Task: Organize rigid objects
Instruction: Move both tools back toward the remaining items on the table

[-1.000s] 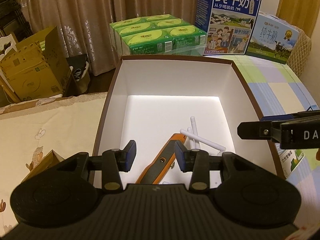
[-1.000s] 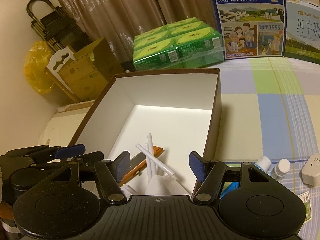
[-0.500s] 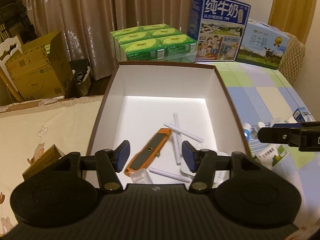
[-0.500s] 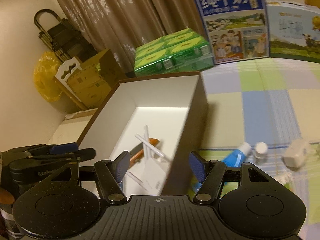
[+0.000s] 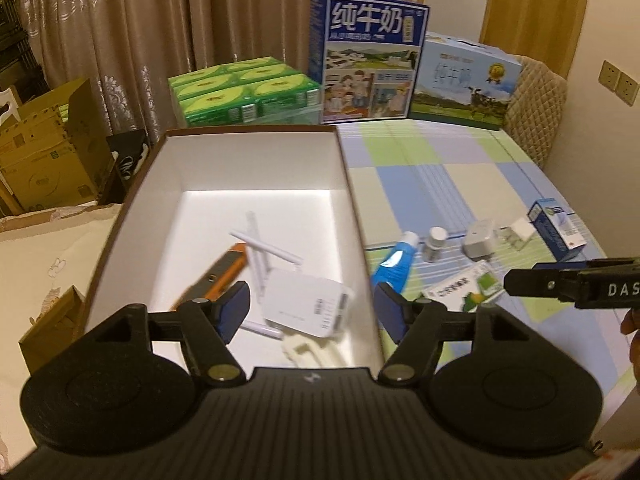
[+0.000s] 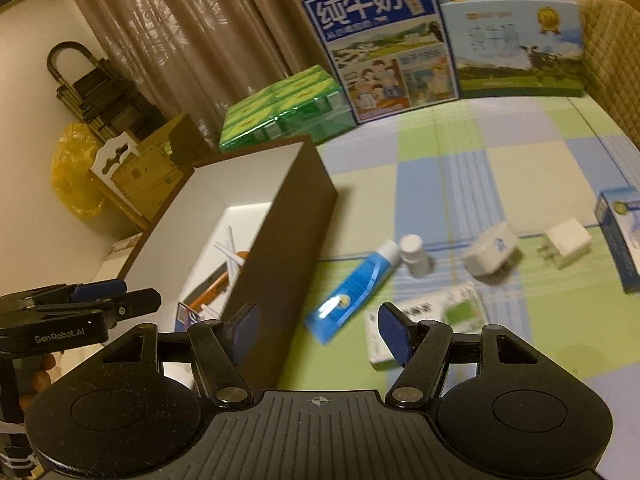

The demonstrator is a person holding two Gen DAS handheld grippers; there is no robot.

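Here, rectangular white-lined box (image 5: pixel 248 168), glossy blue tube (image 6: pixel 352 292)

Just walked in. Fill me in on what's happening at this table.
A person with a gripper in each hand is sorting loose items into a white-lined box. Already inside lie a router and an orange utility knife. Both the left gripper and the right gripper are open and empty. On the checked tablecloth wait a blue tube, a small white bottle, two chargers and some small cartons.
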